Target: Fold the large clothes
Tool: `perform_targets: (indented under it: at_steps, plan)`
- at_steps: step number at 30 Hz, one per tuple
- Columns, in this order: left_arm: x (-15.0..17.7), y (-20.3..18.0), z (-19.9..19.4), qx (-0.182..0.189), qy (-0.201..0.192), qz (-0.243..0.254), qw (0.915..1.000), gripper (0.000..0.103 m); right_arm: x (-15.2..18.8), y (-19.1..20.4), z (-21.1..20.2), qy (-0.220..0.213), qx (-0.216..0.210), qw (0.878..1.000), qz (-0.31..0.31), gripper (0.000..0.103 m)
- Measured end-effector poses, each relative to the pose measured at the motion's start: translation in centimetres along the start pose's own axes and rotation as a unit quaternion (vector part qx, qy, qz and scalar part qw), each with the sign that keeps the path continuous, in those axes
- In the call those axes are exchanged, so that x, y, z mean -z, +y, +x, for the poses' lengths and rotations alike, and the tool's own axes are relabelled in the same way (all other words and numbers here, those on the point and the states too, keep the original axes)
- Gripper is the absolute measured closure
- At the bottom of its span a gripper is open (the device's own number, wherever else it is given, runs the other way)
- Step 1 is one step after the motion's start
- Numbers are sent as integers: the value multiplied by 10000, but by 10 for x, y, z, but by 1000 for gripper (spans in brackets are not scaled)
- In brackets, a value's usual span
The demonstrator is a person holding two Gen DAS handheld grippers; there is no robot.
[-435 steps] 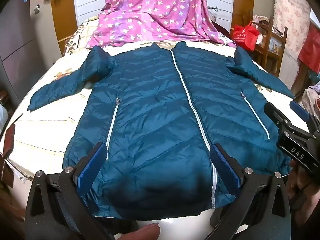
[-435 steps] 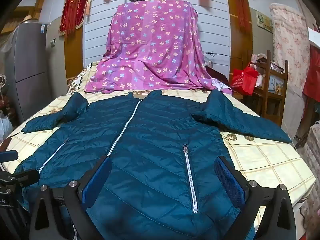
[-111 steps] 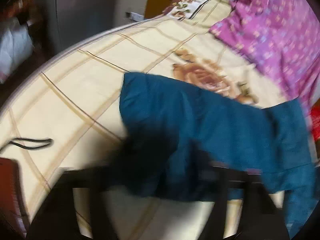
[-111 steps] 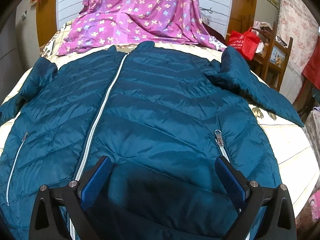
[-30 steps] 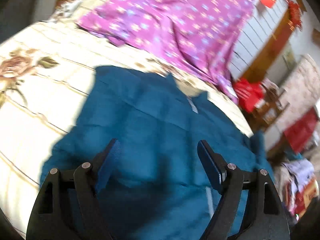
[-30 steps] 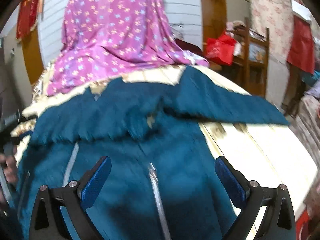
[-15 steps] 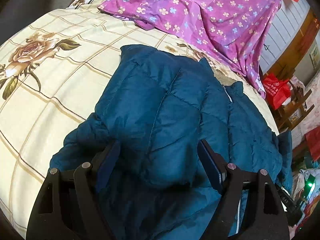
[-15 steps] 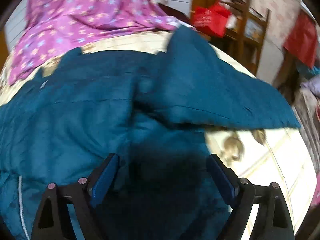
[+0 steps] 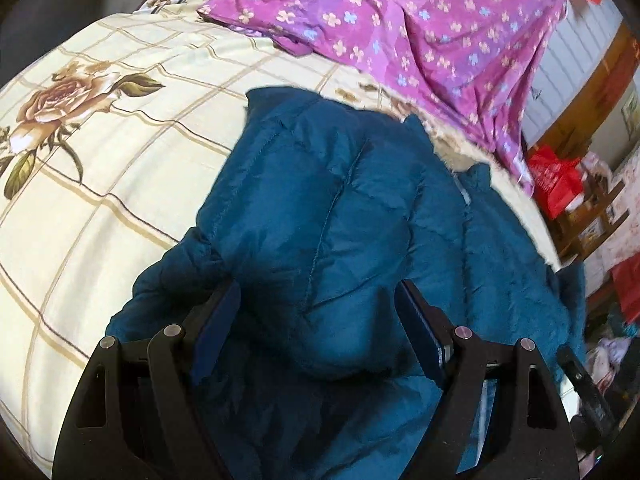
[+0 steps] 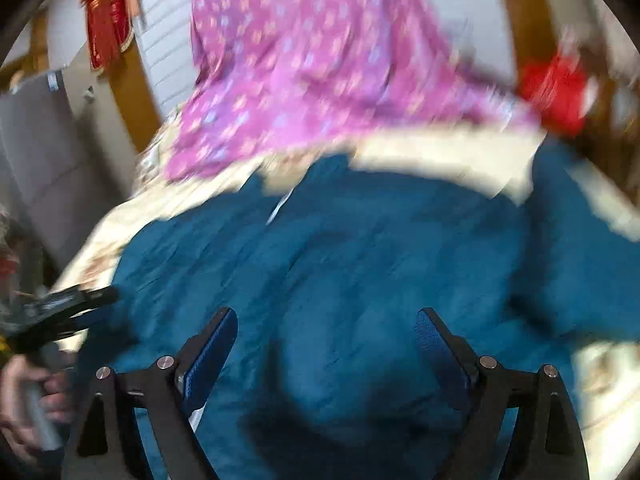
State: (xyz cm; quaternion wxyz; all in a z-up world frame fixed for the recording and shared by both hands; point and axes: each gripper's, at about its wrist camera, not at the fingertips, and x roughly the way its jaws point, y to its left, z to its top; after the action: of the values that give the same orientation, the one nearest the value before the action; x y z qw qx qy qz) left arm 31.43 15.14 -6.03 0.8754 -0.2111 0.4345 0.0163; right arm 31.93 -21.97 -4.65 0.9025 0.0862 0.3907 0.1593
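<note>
- A teal quilted puffer jacket (image 9: 340,216) lies on a bed with a cream floral bedsheet (image 9: 120,120). One sleeve is folded across the jacket's body.
- The left gripper (image 9: 316,320) hangs low over the folded sleeve. Its fingers (image 9: 218,320) are spread apart with a puffed bulge of sleeve between them; whether they press it cannot be told.
- The right gripper (image 10: 326,344), blurred, is over the jacket's middle, its fingers released and gripping nothing.
- A purple flowered cloth (image 9: 420,28) is draped at the far edge of the bed.
- A red bag (image 9: 556,176) sits beyond the bed's far corner.
</note>
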Motion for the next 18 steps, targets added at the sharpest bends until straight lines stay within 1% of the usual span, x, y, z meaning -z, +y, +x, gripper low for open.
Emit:
perform_targets:
  at_steps: [1,2,3,5,7,9,10,12,13,16,18]
  plan:
    - [0,-2,3,-66,21,74,9999,23,1,-9,13,275,182,9993,186,14]
    - [1,-3,5,-157,13,165,9997,23,3,-18,22,470,481,9973,304,14]
    - [1,-4,6,-221,3,218,9995,23,4,-27,29,571,727,9949,394,14]
    - [2,-5,7,-253,7,252,9994,23,1,-42,34,488,953,9926,574,14]
    - [2,-4,8,-252,22,256,9994,23,-8,-50,42,450,1056,9913,641,13]
    - [2,-4,10,-285,57,302,9991,23,-10,-45,47,457,1169,9905,568,9]
    - [3,-5,10,-312,64,335,9989,22,-10,-40,50,504,1323,9887,489,5]
    - [4,-9,12,-415,59,445,9981,22,-12,-36,52,563,1402,9876,436,4]
    - [5,-10,12,-452,56,482,9978,22,-13,-35,51,554,1406,9874,472,4]
    - [7,-12,12,-547,54,503,9972,22,-6,-42,23,424,1476,9861,631,5]
    - [7,-14,11,-590,39,465,9972,22,-8,-31,-4,21,1586,9860,521,5]
